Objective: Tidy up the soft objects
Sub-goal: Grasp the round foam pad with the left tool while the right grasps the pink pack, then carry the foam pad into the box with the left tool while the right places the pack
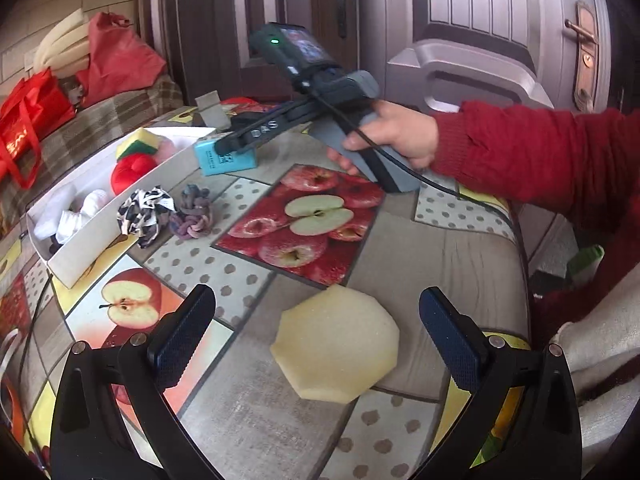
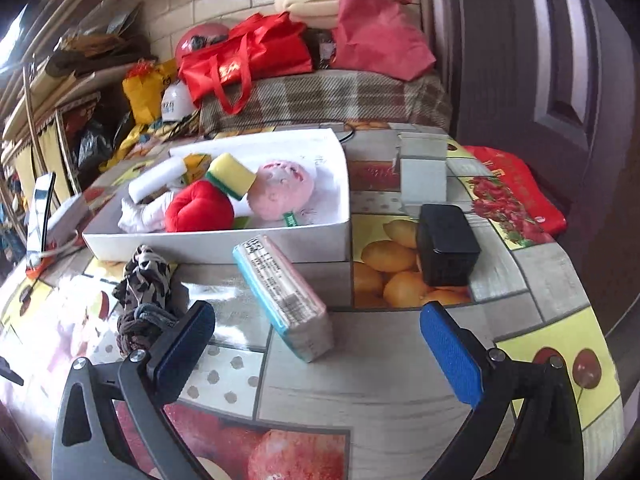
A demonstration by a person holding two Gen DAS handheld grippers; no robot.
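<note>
A pale yellow octagonal sponge [image 1: 336,346] lies on the table between the fingers of my open left gripper [image 1: 318,334], untouched. My right gripper [image 2: 316,338] is open around the near end of a blue-and-pink tissue pack [image 2: 284,294]. In the left wrist view the right gripper [image 1: 236,142] reaches over that tissue pack [image 1: 226,158]. A white box [image 2: 224,240] holds a red plush [image 2: 200,208], a yellow-green sponge [image 2: 232,174], a pink ball [image 2: 280,192] and white socks. A patterned scrunchie [image 1: 144,208] and a knotted rope toy [image 1: 190,216] lie beside the white box [image 1: 92,236].
A black box [image 2: 446,250] and a grey holder [image 2: 422,178] stand on the fruit-print tablecloth [image 1: 440,256]. A person's hand in a red sleeve [image 1: 540,152] holds the right gripper. Red bags [image 2: 248,56] sit on a plaid bench behind; a door [image 1: 500,20] is at right.
</note>
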